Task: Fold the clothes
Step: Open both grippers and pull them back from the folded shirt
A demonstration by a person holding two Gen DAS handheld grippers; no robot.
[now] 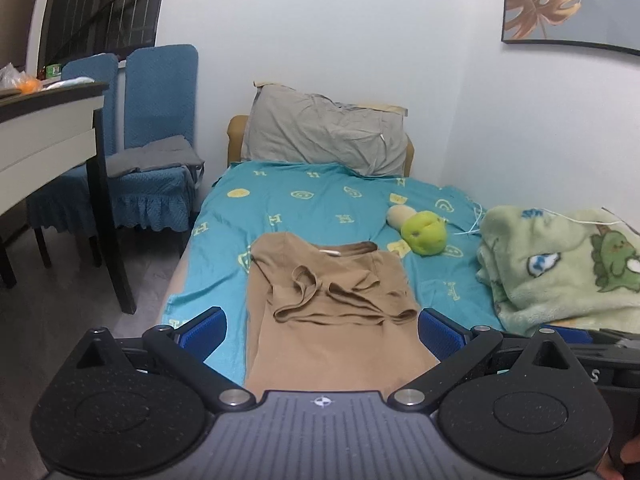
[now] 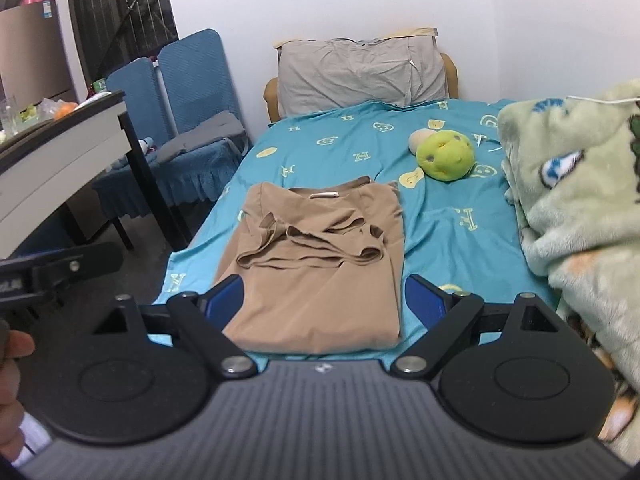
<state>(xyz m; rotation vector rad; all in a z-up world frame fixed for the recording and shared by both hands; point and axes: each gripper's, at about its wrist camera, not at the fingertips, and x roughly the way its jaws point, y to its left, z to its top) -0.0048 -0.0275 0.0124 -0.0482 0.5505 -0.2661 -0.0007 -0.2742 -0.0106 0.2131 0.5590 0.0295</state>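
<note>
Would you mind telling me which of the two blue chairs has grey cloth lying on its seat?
The blue chair nearer the bed holds the grey cloth; the other chair, tucked behind the table, shows none.

White walls (image 1: pixel 320 20) ahead of me, my bed (image 1: pixel 304 204) against the far wall, grey pillow (image 1: pixel 324 136), blue chairs (image 1: pixel 156 120) left, barred dark window (image 1: pixel 104 4), leaf picture (image 1: pixel 560 0) right.

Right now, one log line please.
shirt: sleeves folded in, on bed | left gripper: open, empty | right gripper: open, empty
</note>
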